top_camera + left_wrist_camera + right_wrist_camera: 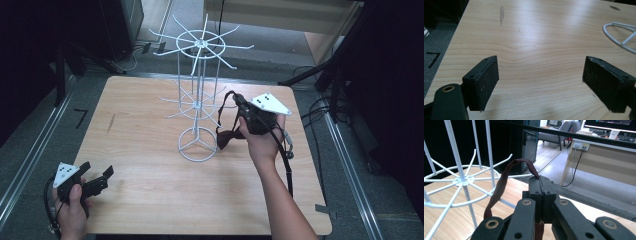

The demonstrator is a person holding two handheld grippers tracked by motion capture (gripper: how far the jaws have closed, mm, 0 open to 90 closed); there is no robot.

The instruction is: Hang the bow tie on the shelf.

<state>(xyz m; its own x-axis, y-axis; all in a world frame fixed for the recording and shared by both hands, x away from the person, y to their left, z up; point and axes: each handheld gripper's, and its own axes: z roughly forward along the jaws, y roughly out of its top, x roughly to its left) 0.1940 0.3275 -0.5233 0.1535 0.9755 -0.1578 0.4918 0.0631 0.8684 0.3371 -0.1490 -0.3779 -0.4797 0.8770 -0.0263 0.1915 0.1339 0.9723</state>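
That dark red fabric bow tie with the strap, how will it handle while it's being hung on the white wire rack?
Probably floppy: the dark red fabric bow tie dangles below the right gripper, its strap sagging in a loop. It looks light, so the thin white wire rack likely won't tip. Limp cloth may snag on a prong.

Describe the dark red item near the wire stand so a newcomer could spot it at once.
Start at the tall white wire rack standing on the wooden table. Just to its right, the right tongs are clamped on a dark red bow tie by its strap. It is the one soft, dark cloth piece hanging beside the white wires.
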